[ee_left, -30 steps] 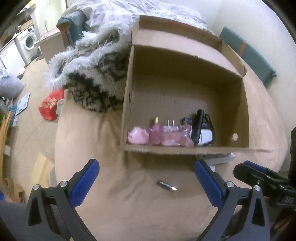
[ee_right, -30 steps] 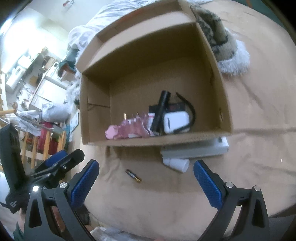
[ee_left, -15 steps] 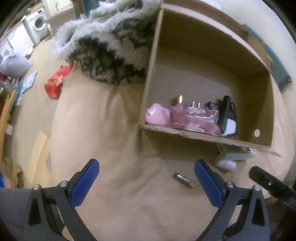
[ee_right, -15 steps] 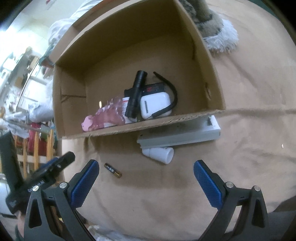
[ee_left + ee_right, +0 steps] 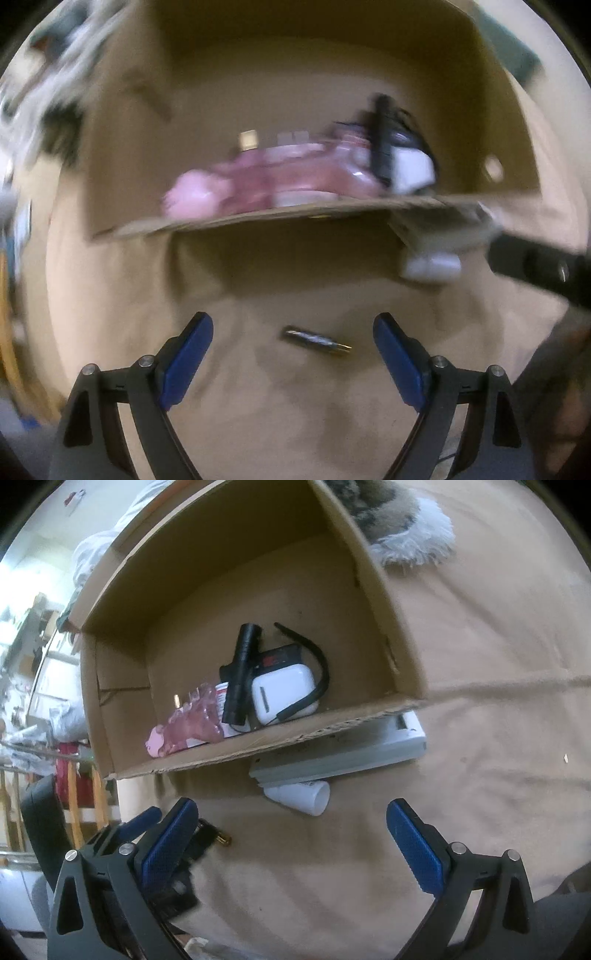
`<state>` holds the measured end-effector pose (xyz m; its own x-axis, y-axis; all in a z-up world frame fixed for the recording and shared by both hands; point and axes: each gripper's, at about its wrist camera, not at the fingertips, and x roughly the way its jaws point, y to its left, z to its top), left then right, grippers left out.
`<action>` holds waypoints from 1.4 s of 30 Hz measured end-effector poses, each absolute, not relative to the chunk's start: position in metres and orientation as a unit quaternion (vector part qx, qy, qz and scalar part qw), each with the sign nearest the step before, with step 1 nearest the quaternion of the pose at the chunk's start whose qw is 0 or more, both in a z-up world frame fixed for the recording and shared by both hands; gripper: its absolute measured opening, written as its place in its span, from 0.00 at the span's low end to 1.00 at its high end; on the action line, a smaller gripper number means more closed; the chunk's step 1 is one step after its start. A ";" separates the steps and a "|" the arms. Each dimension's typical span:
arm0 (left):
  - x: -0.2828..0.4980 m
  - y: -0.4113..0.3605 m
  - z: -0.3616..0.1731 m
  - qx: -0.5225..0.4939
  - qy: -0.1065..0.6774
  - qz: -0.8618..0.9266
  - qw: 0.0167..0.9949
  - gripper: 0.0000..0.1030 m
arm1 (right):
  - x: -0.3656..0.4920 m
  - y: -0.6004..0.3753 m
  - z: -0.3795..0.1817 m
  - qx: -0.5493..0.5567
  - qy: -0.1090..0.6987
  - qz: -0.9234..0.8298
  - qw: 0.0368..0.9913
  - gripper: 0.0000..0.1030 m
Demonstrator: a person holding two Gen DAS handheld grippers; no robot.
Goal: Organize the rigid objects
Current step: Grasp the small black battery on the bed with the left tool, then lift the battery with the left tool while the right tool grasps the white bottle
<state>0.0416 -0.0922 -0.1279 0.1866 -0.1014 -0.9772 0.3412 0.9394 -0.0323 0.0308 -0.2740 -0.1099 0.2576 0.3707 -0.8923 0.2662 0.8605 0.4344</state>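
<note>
A small dark battery (image 5: 316, 339) with a gold tip lies on the tan bedcover, in front of the open cardboard box (image 5: 295, 216). My left gripper (image 5: 293, 341) points down over it with its jaws closing. The battery lies between the blue pads and neither pad touches it. The left wrist view is blurred. In the right wrist view only the battery's gold end (image 5: 222, 840) shows past a blue finger. My right gripper (image 5: 291, 829) hangs open and empty just short of a white cup (image 5: 299, 797) lying on its side.
The box (image 5: 402, 657) holds a pink toy (image 5: 184, 727), a black torch (image 5: 242, 672) and a white case (image 5: 282, 692). A long grey-white bar (image 5: 340, 755) lies against its front wall. A furry blanket (image 5: 406, 535) sits behind, and the bed edge falls away on the left.
My left gripper has dropped toward the bedcover and now straddles the battery, with its jaws narrower than before. The right gripper has sunk a little closer to the white cup.
</note>
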 end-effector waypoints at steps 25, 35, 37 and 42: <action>0.060 -0.064 -0.142 0.068 0.659 -0.111 0.741 0.38 | 0.050 -0.228 -0.154 0.158 0.674 0.016 0.721 1.00; 0.048 -0.072 -0.137 0.067 0.652 -0.111 0.747 0.38 | 0.060 -0.214 -0.159 0.089 0.669 -0.010 0.738 0.79; 0.049 -0.070 -0.138 0.071 0.650 -0.110 0.748 0.38 | 0.058 -0.214 -0.158 0.085 0.664 -0.010 0.743 0.71; 0.054 -0.073 -0.135 0.068 0.648 -0.101 0.752 0.38 | 0.052 -0.219 -0.150 0.089 0.652 0.001 0.753 0.53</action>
<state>0.0539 -0.0734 -0.1349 0.1392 -0.0639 -0.9882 0.2393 0.9705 -0.0290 0.0519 -0.2189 -0.1502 0.1510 0.1179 -0.9815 0.1139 0.9842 0.1358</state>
